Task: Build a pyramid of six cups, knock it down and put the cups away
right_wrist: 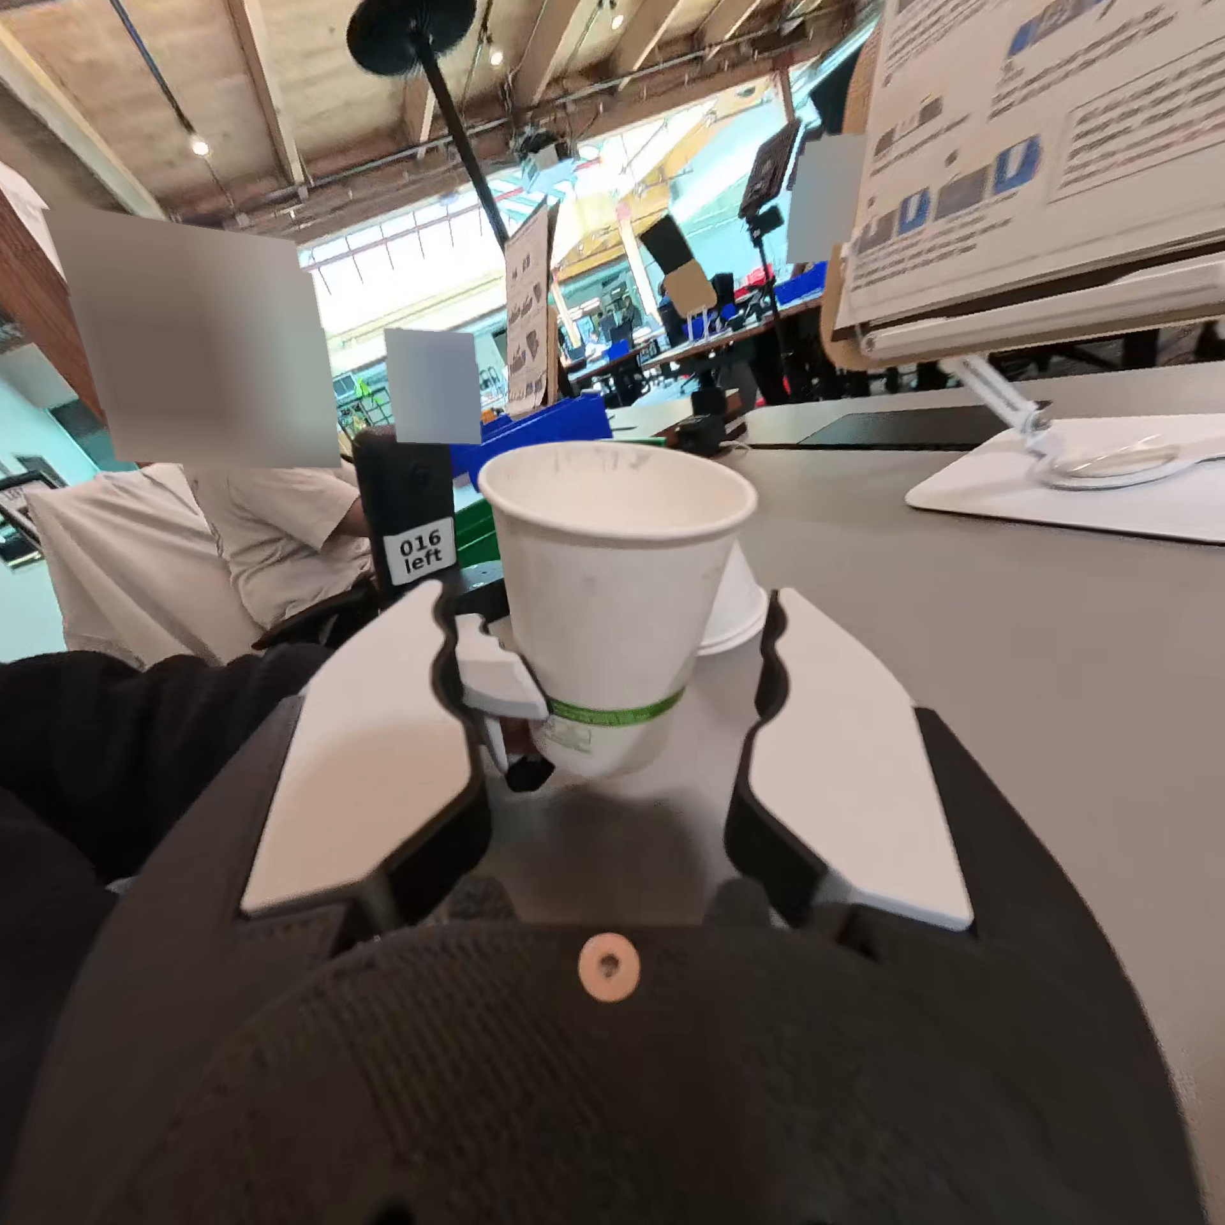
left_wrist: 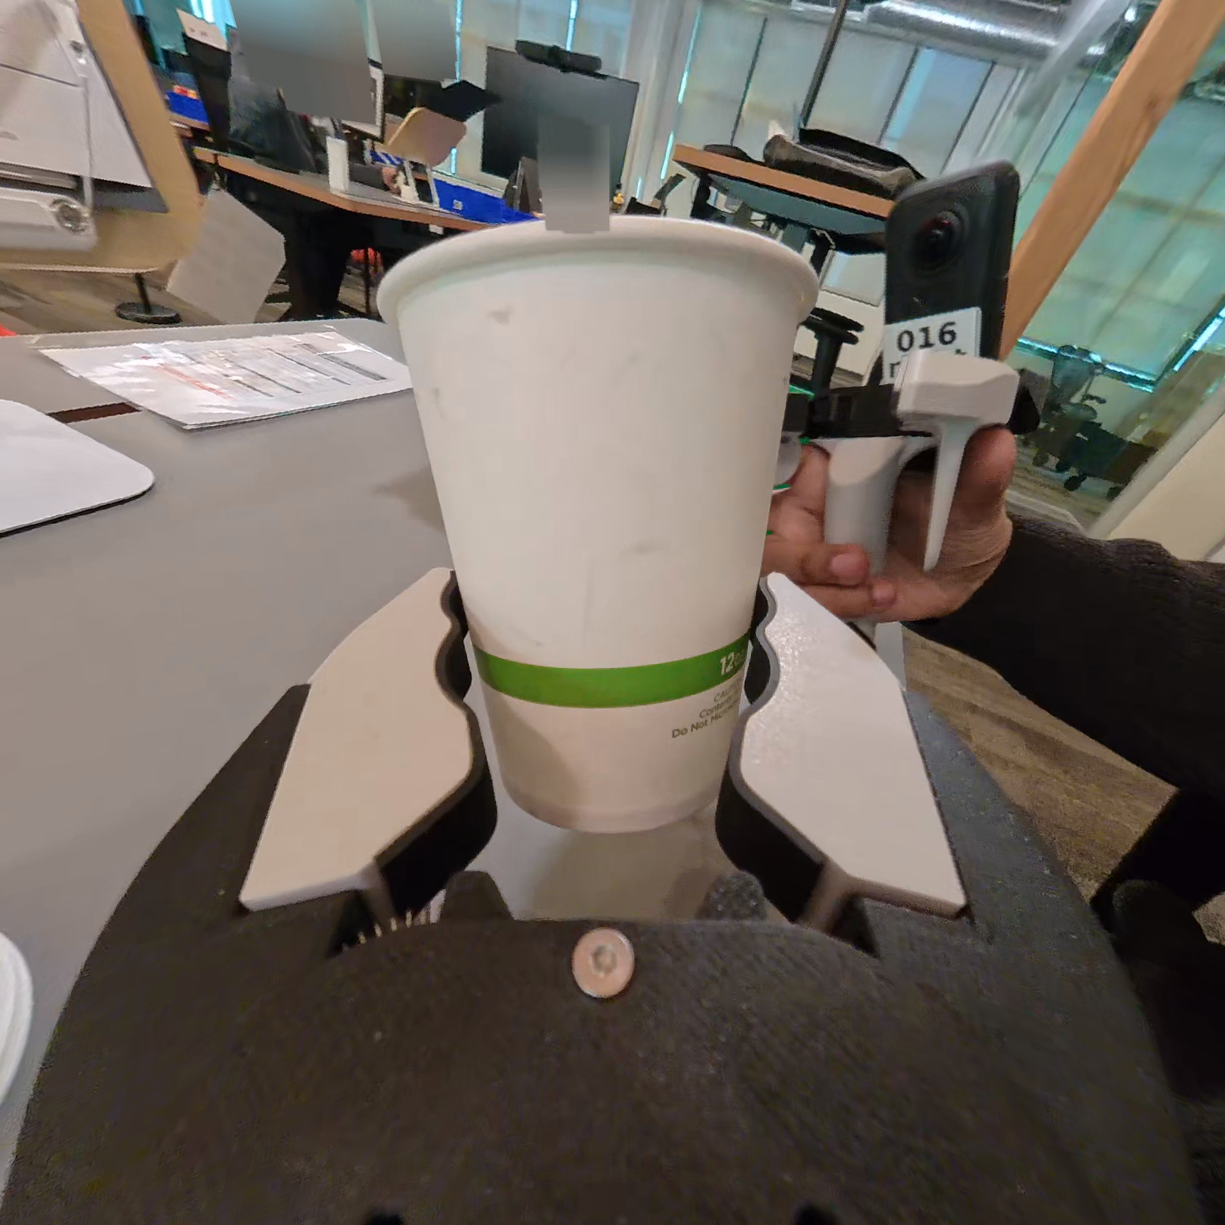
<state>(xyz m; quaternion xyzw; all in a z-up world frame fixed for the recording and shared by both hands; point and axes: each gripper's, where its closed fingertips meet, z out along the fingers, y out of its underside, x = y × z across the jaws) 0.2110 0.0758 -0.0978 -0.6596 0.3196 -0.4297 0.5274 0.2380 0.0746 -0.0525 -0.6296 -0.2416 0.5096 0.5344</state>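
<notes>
paper cup (left_wrist: 600,517): white, green band low on the wall; clamped at that band by the left hand-held gripper (left_wrist: 613,653), lifted off the grey counter (left_wrist: 219,563).
handling: likely light, thin-walled, crushable; looks empty. Grip low near the stiffer base, gentle squeeze.
axis: long axis near vertical, mouth up, slight tilt in right wrist view.
right hand-held gripper (right_wrist: 610,669): spread wide, empty, just short of the cup.
behind: second white cup (right_wrist: 732,613) on counter, upside down.

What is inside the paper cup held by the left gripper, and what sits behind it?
In the right wrist view the paper cup looks empty as far down as its inner wall shows; its bottom is hidden. Behind it an upturned white cup rests on the grey table, mostly covered.
</notes>
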